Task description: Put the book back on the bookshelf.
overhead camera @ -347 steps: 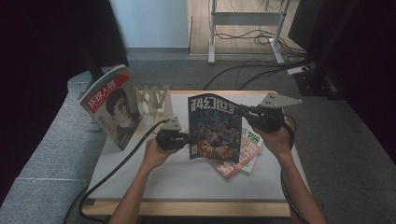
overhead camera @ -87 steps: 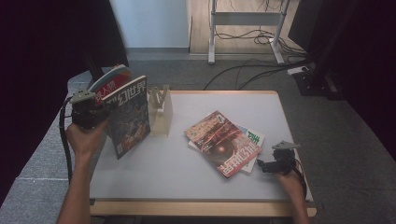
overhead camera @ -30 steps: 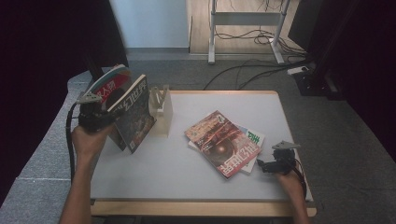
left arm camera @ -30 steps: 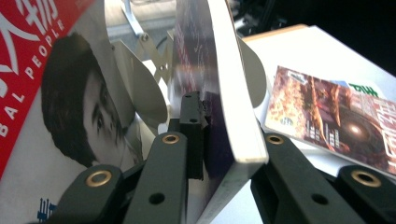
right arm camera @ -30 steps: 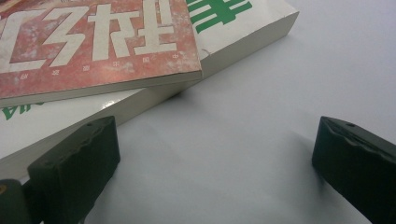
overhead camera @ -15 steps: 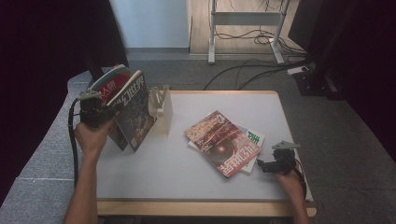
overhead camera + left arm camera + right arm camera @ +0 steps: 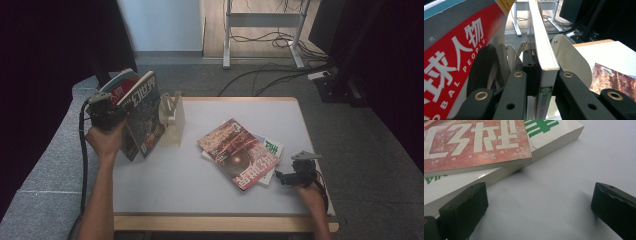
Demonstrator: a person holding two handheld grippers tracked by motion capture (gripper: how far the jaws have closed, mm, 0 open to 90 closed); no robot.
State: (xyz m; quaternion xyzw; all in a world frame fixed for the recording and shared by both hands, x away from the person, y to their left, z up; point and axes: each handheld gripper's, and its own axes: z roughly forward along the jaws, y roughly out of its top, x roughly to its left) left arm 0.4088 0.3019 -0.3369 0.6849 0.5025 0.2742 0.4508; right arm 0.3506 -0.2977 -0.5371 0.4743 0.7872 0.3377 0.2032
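My left gripper [image 7: 111, 116] is shut on the spine of a dark-covered magazine [image 7: 145, 117], held upright at the table's left edge. In the left gripper view the pale spine [image 7: 547, 75] is pinched between the jaws [image 7: 541, 82]. A red-covered magazine [image 7: 120, 86] [image 7: 456, 62] leans just behind it. The cream divider rack [image 7: 172, 120] [image 7: 571, 57] stands right beside it. My right gripper [image 7: 282, 176] [image 7: 539, 205] rests open on the table, with nothing between its jaws. It lies next to a flat red magazine [image 7: 239, 154] [image 7: 474, 142] lying on a white and green one [image 7: 271, 148] [image 7: 554, 132].
The white table [image 7: 200, 190] has a wooden front edge. A grey padded surface [image 7: 45, 170] lies along its left side. Beyond the far edge are a desk frame [image 7: 260, 20] and floor cables [image 7: 260, 75].
Over the last second my left gripper has nudged the held magazine slightly right, toward the rack. The right gripper has stayed put. Much earlier, both grippers held this magazine at mid-table.
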